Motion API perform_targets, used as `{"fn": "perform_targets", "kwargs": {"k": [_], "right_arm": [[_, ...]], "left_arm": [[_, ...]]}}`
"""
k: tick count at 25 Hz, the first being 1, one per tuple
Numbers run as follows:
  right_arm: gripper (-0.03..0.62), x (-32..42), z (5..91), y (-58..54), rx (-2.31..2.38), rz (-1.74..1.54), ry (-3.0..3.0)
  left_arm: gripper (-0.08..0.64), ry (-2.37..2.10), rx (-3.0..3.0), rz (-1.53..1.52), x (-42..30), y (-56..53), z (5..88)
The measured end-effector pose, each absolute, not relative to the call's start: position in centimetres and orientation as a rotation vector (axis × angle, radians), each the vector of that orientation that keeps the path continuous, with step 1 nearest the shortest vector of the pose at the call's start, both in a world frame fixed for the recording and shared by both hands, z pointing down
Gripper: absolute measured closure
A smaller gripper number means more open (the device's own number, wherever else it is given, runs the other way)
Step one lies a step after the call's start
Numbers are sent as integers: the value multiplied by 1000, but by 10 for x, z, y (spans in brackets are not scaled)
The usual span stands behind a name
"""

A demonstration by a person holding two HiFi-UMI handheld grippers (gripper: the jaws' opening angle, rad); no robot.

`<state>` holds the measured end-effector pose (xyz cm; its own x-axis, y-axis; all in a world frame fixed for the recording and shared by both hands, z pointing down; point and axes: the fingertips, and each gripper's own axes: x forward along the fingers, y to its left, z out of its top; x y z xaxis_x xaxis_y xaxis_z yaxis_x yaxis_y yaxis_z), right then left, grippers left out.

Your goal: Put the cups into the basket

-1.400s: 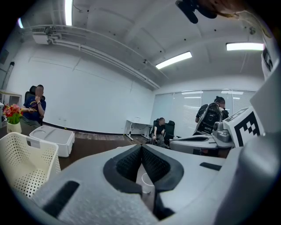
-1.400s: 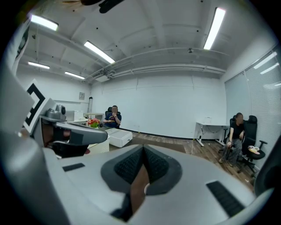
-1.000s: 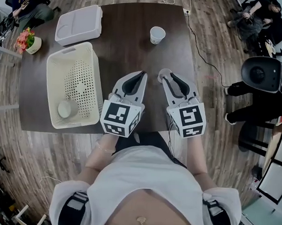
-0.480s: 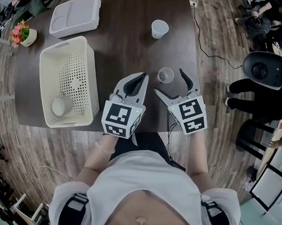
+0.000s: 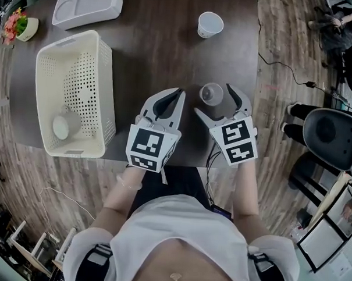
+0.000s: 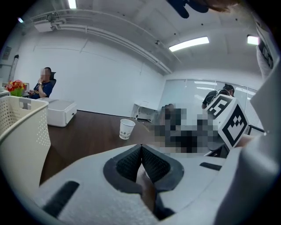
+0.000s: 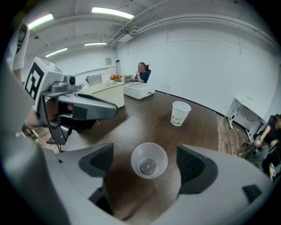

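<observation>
Right gripper (image 7: 146,163) astride seemingly empty cup (image 7: 149,160)

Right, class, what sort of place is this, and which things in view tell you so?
Probably an office meeting room: a long dark table, ceiling strip lights over plain white walls, and a black office chair off to one side.

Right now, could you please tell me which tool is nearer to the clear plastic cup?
Right. The right tool, its jaws just opened, stands with the clear plastic cup between them, untouched. The left tool, shut, sits off to the cup's left, apart from it.
</observation>
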<state>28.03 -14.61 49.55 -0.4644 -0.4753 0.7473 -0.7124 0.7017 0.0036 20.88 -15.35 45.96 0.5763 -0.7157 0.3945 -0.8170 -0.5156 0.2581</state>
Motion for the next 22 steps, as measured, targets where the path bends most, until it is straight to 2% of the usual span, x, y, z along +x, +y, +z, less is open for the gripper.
{"fn": "perform_targets", "kwargs": {"k": [15, 16, 17, 22], "right_arm": [[170, 286, 548, -161, 850, 415, -2036], [186, 287, 548, -161, 853, 405, -2026], [261, 287, 548, -161, 857, 398, -2019], [265, 288, 546, -162, 866, 408, -2018]], "left_arm": [[549, -1247, 2320, 359, 212, -158, 498], [549, -1246, 2319, 360, 213, -157, 498], [549, -1244, 2319, 361, 213, -157, 498], [549, -1241, 2327, 356, 216, -155, 493]]}}
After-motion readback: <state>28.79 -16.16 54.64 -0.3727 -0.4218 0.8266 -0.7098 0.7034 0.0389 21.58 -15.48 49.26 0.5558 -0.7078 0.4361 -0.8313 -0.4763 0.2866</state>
